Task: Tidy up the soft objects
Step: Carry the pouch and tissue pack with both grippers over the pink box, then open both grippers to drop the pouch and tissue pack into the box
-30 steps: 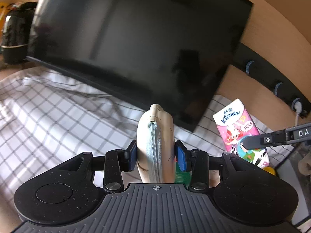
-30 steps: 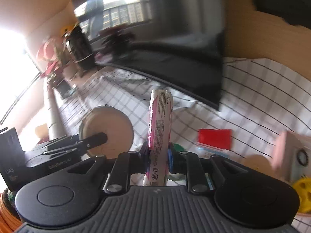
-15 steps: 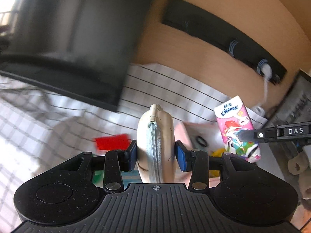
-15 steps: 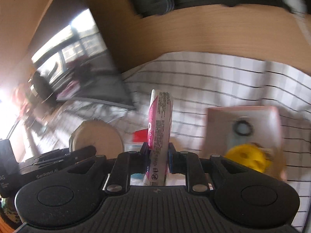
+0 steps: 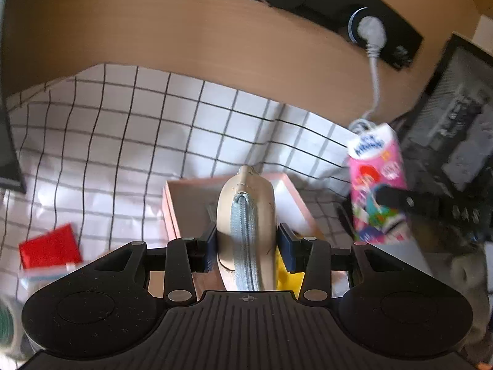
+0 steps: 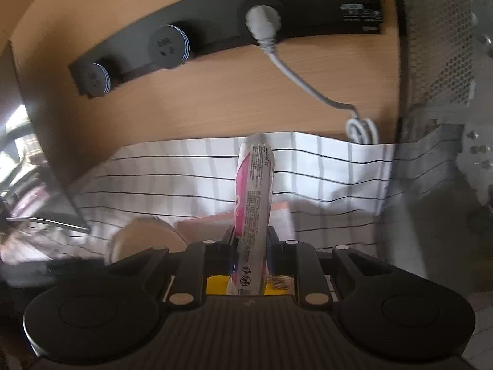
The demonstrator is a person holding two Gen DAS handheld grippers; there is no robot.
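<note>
Centrally, the left gripper clamps a beige zip pouch between its blue pads, zipper facing the camera, pouch upright. Directly beyond the pouch sits a pink box, open at the top, on a checked cloth; something yellow shows just under the right pad. A red item lies on the cloth at left. At right, the right gripper pinches a pink tissue pack narrowly, edge-on and upright in its own view, held above the cloth, beside the box. Beyond the cloth rises a wooden panel carrying a black socket strip, with one white plug and its cord trailing down. A dark mesh-sided case stands at far right.
</note>
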